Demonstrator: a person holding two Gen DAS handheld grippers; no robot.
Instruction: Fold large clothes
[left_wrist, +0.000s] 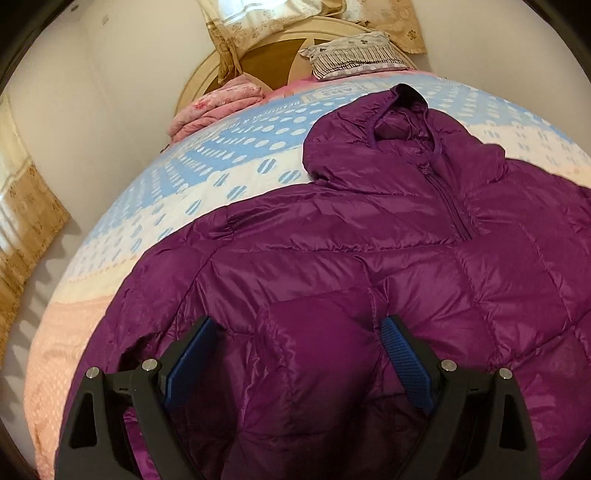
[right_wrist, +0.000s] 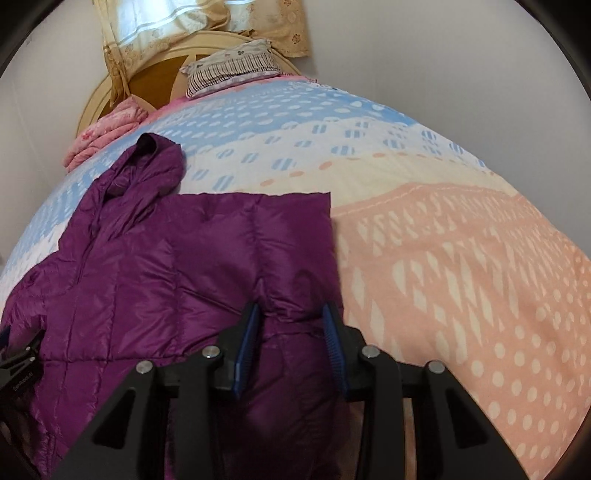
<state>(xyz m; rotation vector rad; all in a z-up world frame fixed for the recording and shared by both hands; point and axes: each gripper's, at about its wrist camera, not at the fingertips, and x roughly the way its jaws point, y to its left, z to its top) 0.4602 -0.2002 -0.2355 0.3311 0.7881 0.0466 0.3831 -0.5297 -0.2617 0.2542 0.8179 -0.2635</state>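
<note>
A purple hooded puffer jacket (left_wrist: 369, 229) lies front up on the bed, hood toward the headboard. It also shows in the right wrist view (right_wrist: 166, 258), with one sleeve folded across the body. My left gripper (left_wrist: 295, 332) is open, its blue pads (left_wrist: 192, 354) straddling a fold at the jacket's left lower part. My right gripper (right_wrist: 291, 317) is open, with a bunched fold of the jacket's right edge between its blue pads (right_wrist: 332, 332). The left gripper's body shows at the left edge of the right wrist view (right_wrist: 18, 365).
The bed's blue, white and peach patterned cover (right_wrist: 443, 258) spreads to the right. A folded pink blanket (left_wrist: 218, 103) and a striped pillow (left_wrist: 351, 55) sit by the round wooden headboard (right_wrist: 155, 77). Curtains (left_wrist: 22, 221) hang at the left wall.
</note>
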